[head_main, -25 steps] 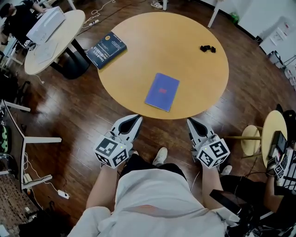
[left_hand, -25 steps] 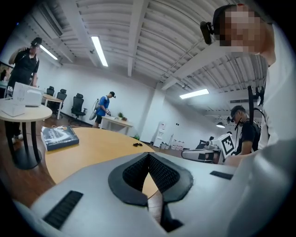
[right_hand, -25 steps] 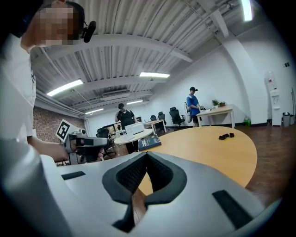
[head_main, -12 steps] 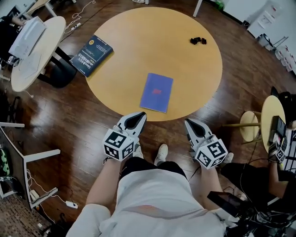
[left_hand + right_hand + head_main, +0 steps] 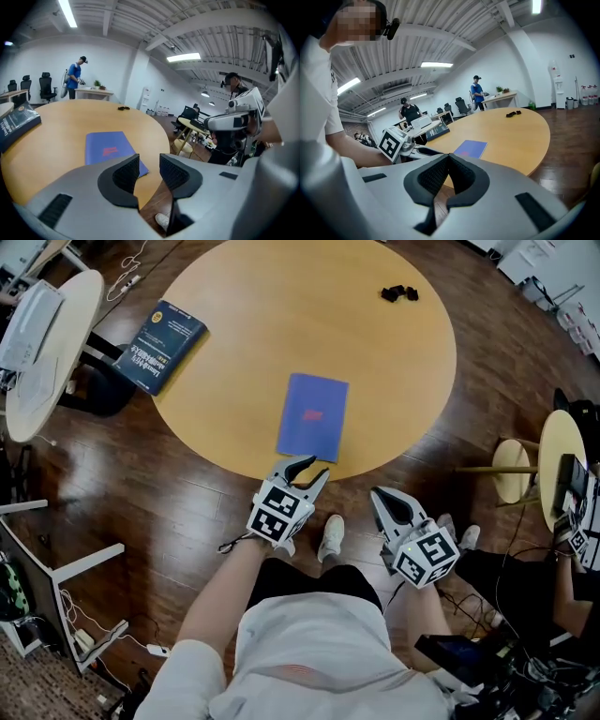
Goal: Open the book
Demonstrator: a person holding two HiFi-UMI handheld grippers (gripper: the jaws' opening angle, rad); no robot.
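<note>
A thin purple book lies closed on the round wooden table, close to its near edge. My left gripper hovers at the book's near edge, and its jaws have just been opening. They stand apart with nothing between them. In the left gripper view the book lies just beyond the left gripper. My right gripper hangs off the table's near rim, to the right of the book, shut and empty. The right gripper view shows the right gripper with its pads together and the book ahead.
A thick dark blue book overhangs the table's far left rim. A small black object lies at the far side. A white round table stands at the left, a small stool at the right. Two people stand beyond the table.
My left gripper has come forward and down to the book's near edge, and its jaws have gone from shut to open. The right gripper has sunk a little.
</note>
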